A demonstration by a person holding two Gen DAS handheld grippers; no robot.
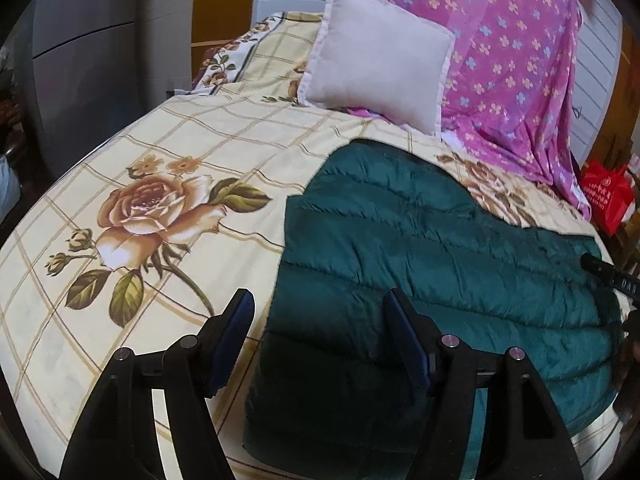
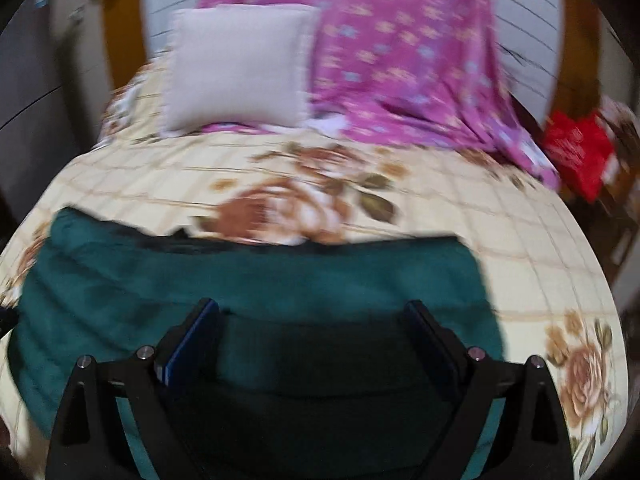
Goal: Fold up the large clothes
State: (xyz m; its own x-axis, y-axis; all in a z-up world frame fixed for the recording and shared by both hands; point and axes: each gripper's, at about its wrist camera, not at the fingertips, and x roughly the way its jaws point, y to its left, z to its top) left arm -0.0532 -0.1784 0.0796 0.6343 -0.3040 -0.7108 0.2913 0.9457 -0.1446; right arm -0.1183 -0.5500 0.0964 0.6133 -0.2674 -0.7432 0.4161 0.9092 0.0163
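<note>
Left gripper [image 1: 320, 312]: jaws spread wide apart, nothing between the blue pads; it hovers over the near left edge of the jacket, one finger above the bedspread, the other above the green fabric.
Right gripper [image 2: 314, 320]: jaws likewise parted and empty, poised over the near middle of the jacket; this view is smeared by motion, so whether the fingertips touch the cloth cannot be told.
Jacket [image 1: 432, 264]: a dark teal quilted puffer, lying flat on the bed in a roughly rectangular, folded-looking shape, its near edge toward the grippers.
Bedspread [image 1: 132, 152]: cream with a tan grid and large printed roses, covering the bed under the jacket.
Pillow [image 1: 380, 56]: pale, square, propped upright at the head of the bed, well beyond the jacket.
Purple cloth [image 1: 508, 60]: floral-print, draped over the headboard beside the pillow and spilling onto the bed.
Red bag [image 1: 606, 194]: off the far right side of the bed.
</note>
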